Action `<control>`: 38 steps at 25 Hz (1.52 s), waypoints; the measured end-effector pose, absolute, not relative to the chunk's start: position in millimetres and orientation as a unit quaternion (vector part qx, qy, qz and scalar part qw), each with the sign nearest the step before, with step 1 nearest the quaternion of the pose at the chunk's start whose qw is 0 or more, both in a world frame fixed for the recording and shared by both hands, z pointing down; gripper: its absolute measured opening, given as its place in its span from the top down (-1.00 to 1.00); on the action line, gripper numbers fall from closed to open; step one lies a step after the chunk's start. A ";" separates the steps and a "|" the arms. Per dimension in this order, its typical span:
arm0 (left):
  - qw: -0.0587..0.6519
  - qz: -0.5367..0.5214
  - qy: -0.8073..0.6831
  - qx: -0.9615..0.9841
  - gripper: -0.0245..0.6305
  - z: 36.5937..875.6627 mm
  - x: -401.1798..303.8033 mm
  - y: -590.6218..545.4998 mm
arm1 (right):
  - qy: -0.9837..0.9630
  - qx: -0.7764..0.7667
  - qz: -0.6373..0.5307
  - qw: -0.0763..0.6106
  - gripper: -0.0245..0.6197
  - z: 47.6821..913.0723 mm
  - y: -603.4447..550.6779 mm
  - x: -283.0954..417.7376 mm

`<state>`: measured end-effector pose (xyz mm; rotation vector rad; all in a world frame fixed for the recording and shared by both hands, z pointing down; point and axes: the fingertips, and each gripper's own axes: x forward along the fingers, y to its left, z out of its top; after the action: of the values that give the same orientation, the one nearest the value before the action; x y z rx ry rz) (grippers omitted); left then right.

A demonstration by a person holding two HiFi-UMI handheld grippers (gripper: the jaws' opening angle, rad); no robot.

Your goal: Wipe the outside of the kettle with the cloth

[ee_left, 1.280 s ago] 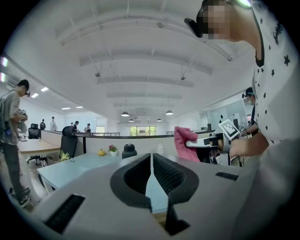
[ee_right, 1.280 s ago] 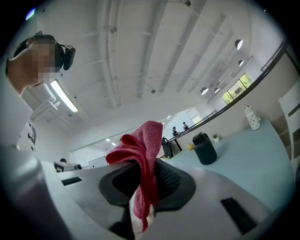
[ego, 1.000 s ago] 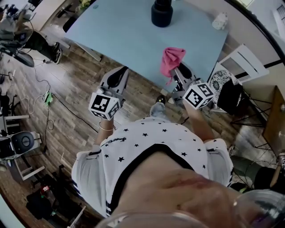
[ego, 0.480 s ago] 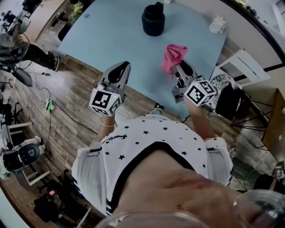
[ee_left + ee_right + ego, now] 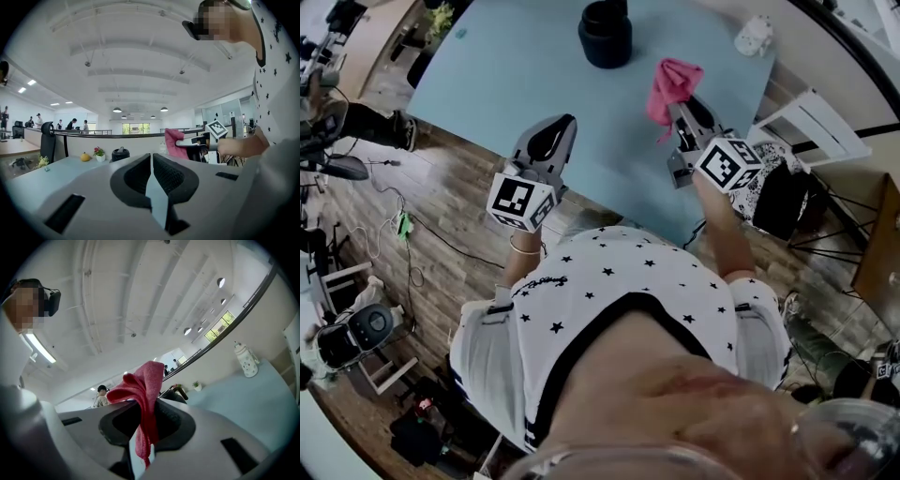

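A black kettle [image 5: 606, 34] stands on the far part of the light blue table [image 5: 516, 66]. My right gripper [image 5: 682, 98] is shut on a pink cloth [image 5: 671, 82], held above the table to the right of the kettle and short of it. The cloth [image 5: 143, 399] hangs bunched between the jaws in the right gripper view, and the kettle [image 5: 174, 393] peeks out behind it. My left gripper [image 5: 553, 141] is shut with nothing in it, over the table's near edge. The left gripper view shows the kettle [image 5: 120, 153] ahead and the cloth [image 5: 174, 141] to its right.
A white patterned jar [image 5: 753, 36] stands at the table's far right corner. A small potted plant [image 5: 98, 153] and an orange fruit [image 5: 85, 157] sit on the table's left side. A white chair [image 5: 811, 127] and a dark bag [image 5: 787, 202] are right of the table. Cables lie on the wood floor [image 5: 412, 234].
Both grippers have moved forward over the table toward the kettle; the right one carried the pink cloth further in. The head view has shifted forward too.
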<state>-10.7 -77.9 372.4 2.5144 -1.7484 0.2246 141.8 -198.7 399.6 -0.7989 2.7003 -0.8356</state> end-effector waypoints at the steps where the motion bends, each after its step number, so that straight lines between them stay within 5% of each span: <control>1: 0.034 0.073 -0.568 0.819 0.80 373.4 -11.5 -77.7 | 0.912 -0.274 -0.287 0.101 0.70 401.2 -201.1 141.4; 24: 0.059 0.044 -0.461 0.884 0.80 382.2 -108.1 -213.8 | 0.865 -0.402 -0.300 -0.014 0.72 445.7 -340.5 35.3; 38: 0.089 0.042 -0.486 0.869 0.80 409.7 -129.9 -217.9 | 0.854 -0.422 -0.290 -0.093 0.72 495.6 -377.5 31.1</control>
<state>-129.9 -217.9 409.7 2.5844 -1.4455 0.1258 31.1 -377.5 495.6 -1.4097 2.8542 -0.9685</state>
